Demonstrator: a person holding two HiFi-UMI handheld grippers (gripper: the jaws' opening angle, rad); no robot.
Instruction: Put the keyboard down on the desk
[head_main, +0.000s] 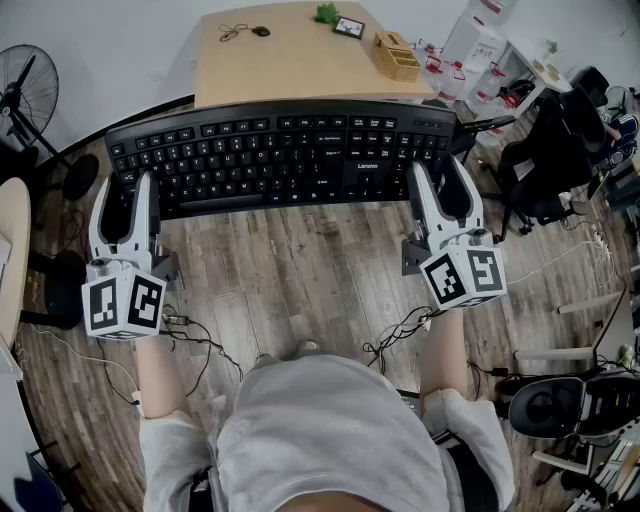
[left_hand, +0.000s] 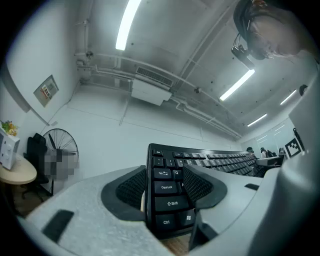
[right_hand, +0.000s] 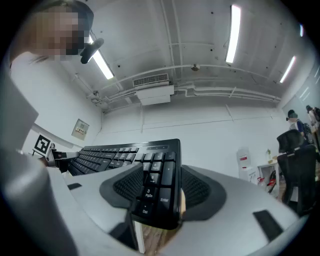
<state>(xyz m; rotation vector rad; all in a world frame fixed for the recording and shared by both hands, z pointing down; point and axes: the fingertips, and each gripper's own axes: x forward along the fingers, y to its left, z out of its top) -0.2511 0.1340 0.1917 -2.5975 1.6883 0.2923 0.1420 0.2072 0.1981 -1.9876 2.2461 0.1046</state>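
A black keyboard (head_main: 285, 155) hangs level in the air over the wooden floor, just in front of the light wooden desk (head_main: 300, 60). My left gripper (head_main: 128, 192) is shut on its left end, with the pads over the Caps Lock and Shift keys (left_hand: 167, 200). At the number-pad end, my right gripper (head_main: 445, 182) is shut on the keyboard (right_hand: 157, 170). In each gripper view the keyboard edge stands between that gripper's jaws, the left gripper (left_hand: 165, 176) and the right gripper (right_hand: 155, 186).
On the desk lie a wooden box (head_main: 397, 55), a small frame (head_main: 349, 27) and a coiled cable (head_main: 240, 32). A fan (head_main: 30, 90) stands at the left and a black office chair (head_main: 550, 160) at the right. Cables (head_main: 400, 335) trail over the floor.
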